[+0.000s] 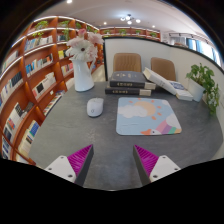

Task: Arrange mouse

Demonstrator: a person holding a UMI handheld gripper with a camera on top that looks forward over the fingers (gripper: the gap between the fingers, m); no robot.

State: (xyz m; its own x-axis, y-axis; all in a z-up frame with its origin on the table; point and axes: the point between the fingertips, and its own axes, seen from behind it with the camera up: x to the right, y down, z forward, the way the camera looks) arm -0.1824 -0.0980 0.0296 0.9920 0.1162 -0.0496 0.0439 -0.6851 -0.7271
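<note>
My gripper [112,160] fingers apart, empty | mouse [95,107] beyond, left of mousepad [148,115] | I'd approach low, straddle its sides squarely.

A white vase of flowers [84,62] stands near stacked books [131,86]; bookshelves [30,75], 2 chairs [128,63] and a plant [205,80] surround the grey table [70,125].

Matt grey counter, smooth and even.

The mouse [95,106] looks like smooth pale plastic with a soft sheen. The mat [148,115] looks flat and matt, printed in pastels. The vase [83,76] is glossy white; the shelves [30,75] and chairs [128,63] look like wood. The tool [113,160] pads [80,159] are matt magenta, ridged.
</note>
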